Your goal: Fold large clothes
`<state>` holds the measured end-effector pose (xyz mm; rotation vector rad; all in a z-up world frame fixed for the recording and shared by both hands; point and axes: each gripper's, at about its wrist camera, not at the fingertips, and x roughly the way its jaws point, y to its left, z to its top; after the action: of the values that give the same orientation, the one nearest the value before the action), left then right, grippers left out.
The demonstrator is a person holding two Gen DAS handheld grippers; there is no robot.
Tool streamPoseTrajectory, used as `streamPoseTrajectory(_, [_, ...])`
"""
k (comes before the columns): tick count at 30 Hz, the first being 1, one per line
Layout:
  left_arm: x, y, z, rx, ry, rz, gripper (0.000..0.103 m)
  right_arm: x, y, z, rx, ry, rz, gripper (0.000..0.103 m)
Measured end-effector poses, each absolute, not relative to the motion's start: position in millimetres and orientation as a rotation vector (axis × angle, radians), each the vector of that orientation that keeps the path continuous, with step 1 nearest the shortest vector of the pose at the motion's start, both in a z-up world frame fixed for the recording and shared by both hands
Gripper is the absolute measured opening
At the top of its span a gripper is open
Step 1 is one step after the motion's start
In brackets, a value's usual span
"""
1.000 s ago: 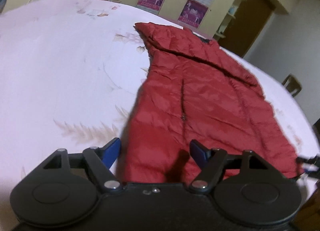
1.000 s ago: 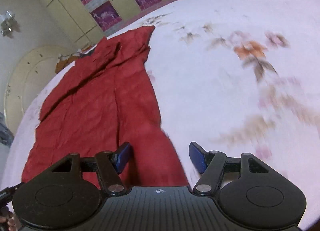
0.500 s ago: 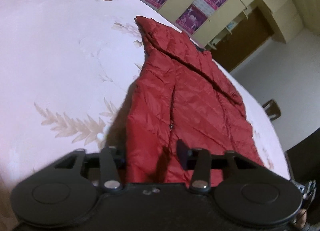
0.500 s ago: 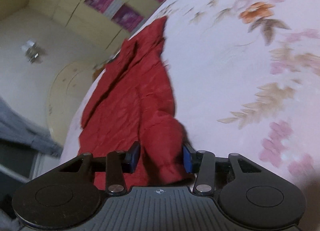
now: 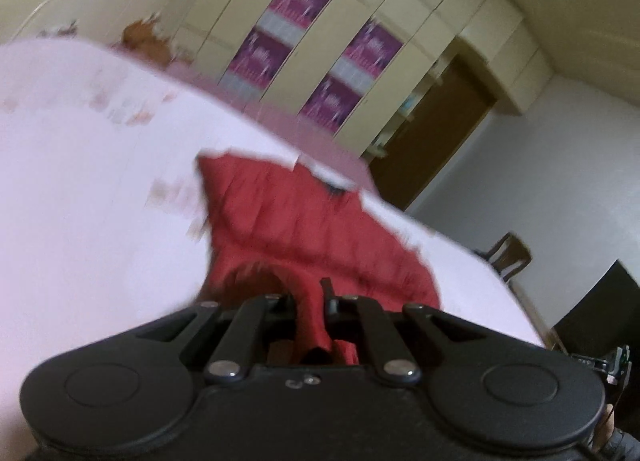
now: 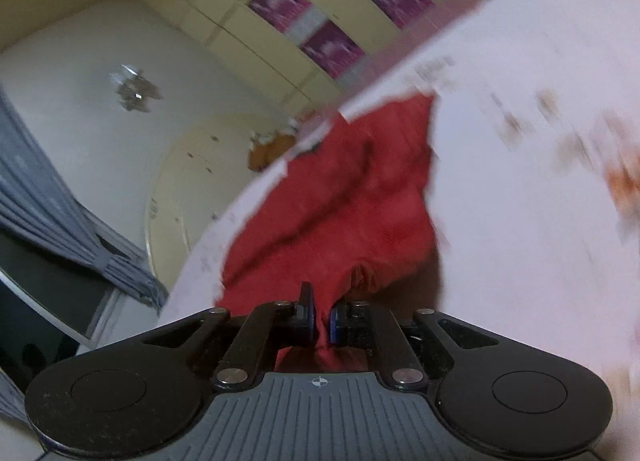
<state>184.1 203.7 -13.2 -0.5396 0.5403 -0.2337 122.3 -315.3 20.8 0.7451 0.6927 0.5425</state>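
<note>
On the pale floral bedspread (image 5: 80, 197) lies a red quilted jacket (image 5: 304, 221), stretched away from both cameras toward the far edge of the bed, where cream wardrobe doors (image 5: 320, 41) carry purple posters (image 5: 360, 57). Its near hem is gathered up off the sheet at two places. At one, the left gripper (image 5: 310, 301) has its jaws drawn in close on a bunched fold of the red fabric, which rises between the black fingers (image 5: 326, 289) and spills back over the gripper body. At the other, seen from the right wrist, the right gripper (image 6: 320, 317) is clamped the same way, its blue pads (image 6: 307, 317) pressed narrow against a pinch of the jacket hem, with more red cloth hanging down behind them. From there the jacket (image 6: 360, 189) runs up and away in loose creases, one sleeve or shoulder reaching a point near the far side of the bedspread (image 6: 520, 201). Both views are smeared with blur, so the jacket's collar end is hard to read; a dark patch near the top in the left view may be the neck lining. Grey curtains (image 6: 52, 213) hang at the left of the right-wrist view, beside a rounded cream headboard (image 6: 188, 185). A brown door (image 5: 432, 129) and a wooden chair (image 5: 512, 257) stand past the bed in the left view.
</note>
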Motion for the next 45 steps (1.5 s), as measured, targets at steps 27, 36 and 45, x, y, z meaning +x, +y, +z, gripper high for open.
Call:
streamPoseTrajectory(27, [541.6,234.1,-55.5,-0.564,0.722,-0.243,0.01,492.6,-283.8,-8.3,0.934,0.824,0.378,0.007])
streamPoseTrajectory(36, [562.4,268.9,-79.4,-0.73,0.588,-0.124,0.095,526.6,-294.7,-44.9,0.987,0.735,0.236,0.086])
streamPoseTrajectory(45, [598.3,248.1,-109.0,-0.485,0.881,-0.211,0.067,550.2,-251.9,-66.6,0.598,0.916,0.266,0.086])
